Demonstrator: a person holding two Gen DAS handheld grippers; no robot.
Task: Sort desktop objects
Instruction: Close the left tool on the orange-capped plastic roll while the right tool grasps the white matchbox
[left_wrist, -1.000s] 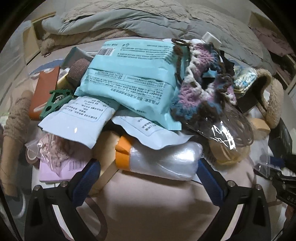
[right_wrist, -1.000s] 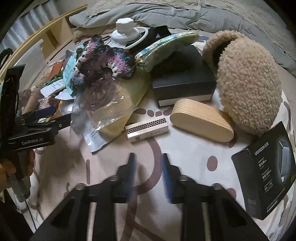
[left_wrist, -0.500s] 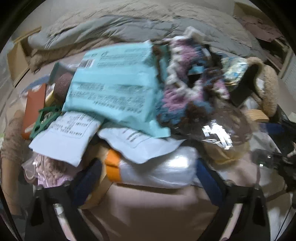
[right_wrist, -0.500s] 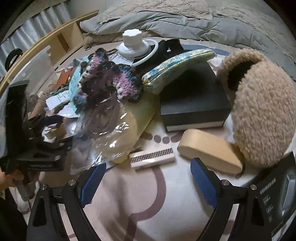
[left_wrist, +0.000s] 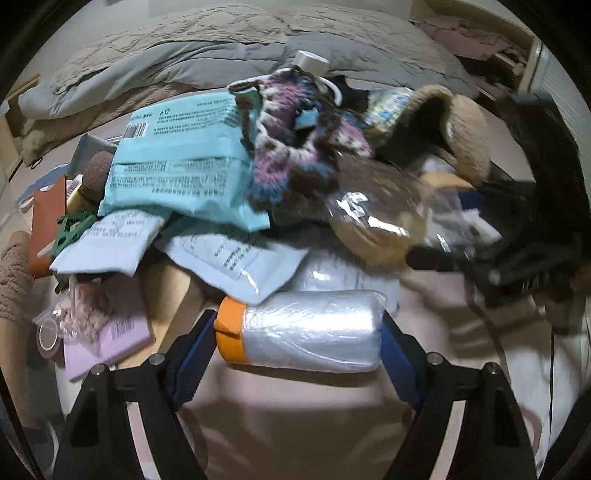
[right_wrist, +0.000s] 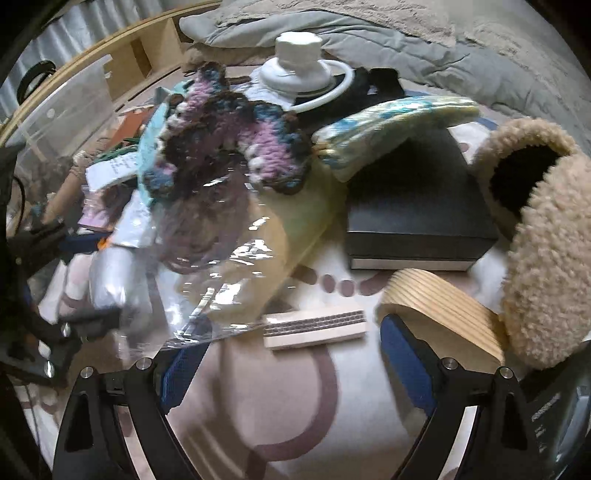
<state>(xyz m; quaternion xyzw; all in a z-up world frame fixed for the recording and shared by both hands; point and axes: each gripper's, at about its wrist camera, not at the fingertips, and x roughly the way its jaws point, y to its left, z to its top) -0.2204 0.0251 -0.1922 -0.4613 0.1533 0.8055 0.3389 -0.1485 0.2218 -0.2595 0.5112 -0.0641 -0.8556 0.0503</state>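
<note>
Since a second ago we have narrowed our left gripper (left_wrist: 299, 354) from its widest until its blue pads flank the plastic-wrapped roll with the orange end (left_wrist: 301, 330), touching or nearly so at both ends, though we cannot tell whether they press; the roll lies at the near edge of the pile, under the pale sachets (left_wrist: 229, 258). Our right gripper (right_wrist: 295, 365) has spread wide from nearly closed and holds nothing, poised just near of the small wooden strip box (right_wrist: 314, 326) on the patterned cloth (right_wrist: 258, 406). We judge two pickups are starting, none sorted yet.
</note>
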